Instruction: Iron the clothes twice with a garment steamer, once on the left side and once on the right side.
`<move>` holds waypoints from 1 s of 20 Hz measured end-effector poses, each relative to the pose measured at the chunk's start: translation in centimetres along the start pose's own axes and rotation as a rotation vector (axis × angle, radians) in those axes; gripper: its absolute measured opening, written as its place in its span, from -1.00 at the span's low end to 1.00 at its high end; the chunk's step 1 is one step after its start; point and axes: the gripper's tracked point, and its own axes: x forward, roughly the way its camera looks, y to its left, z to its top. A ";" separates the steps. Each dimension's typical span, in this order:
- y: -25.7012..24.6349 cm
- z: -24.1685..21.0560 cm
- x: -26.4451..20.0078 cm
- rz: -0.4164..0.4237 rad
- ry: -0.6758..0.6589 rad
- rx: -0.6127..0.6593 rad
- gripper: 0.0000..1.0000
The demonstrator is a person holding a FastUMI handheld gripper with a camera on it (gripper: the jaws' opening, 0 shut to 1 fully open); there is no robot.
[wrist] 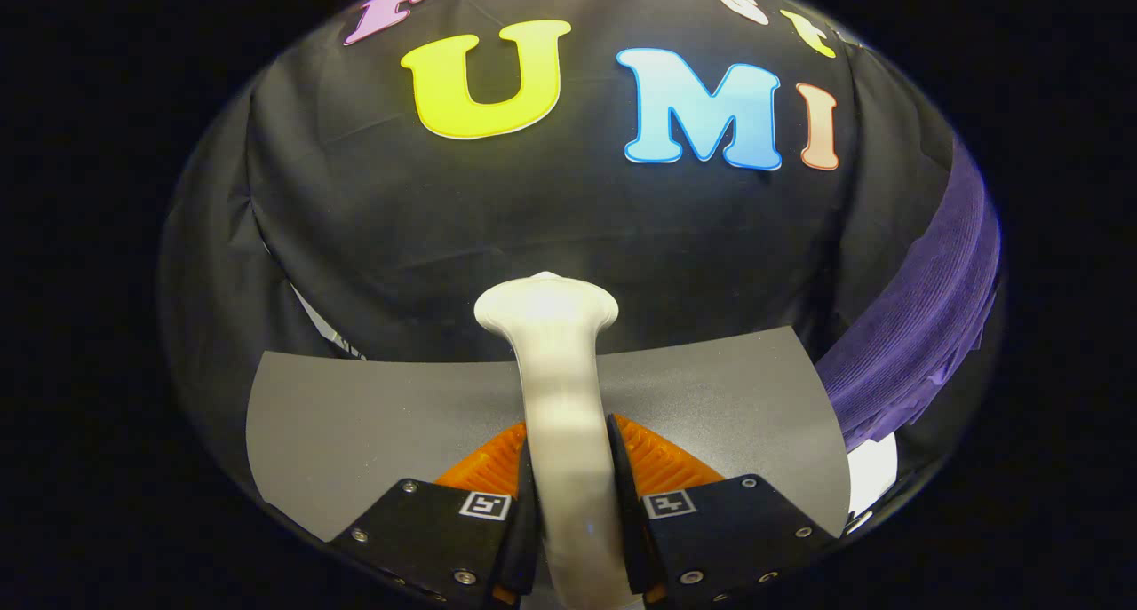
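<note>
Lower centre of the frame: we see the gripper (568, 468) closed down to a narrow gap, and that gap is taken up by the handle of the garment steamer (560, 388). Both fingers (655, 463) press against the handle, one on each side, their ribbed inner faces flat to it. The square markers on the finger mounts sit just left and right of the handle.

The steamer is white and runs straight up the middle of the frame from between the fingers. Its handle is a smooth, slightly curved stem. Above the fingers it widens into a flared head at mid-frame, which looks softly blurred. We cannot tell which way the steam face points.

Behind the fingers and the handle lies a flat grey tabletop (373, 423), spanning the lower middle of the frame from left to right. The steamer's head stands just above the table's far edge as seen here.

At the right of the frame, past the table's right corner, a purple ribbed garment (924, 326) runs in a band from mid-right down toward the lower right. It is well apart from the steamer head. A small white patch (875, 468) shows just below the garment's lower end; we cannot tell what it is.

Farthest back, the black cloth wall (533, 219) fills the upper half of the frame, creased in places.
</note>
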 end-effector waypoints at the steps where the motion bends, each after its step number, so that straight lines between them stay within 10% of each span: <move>1: 0.0 -0.1 0.0 0.004 -0.015 0.003 -0.24; 20: -2.5 -0.3 -16.6 0.194 -0.362 -0.021 -0.30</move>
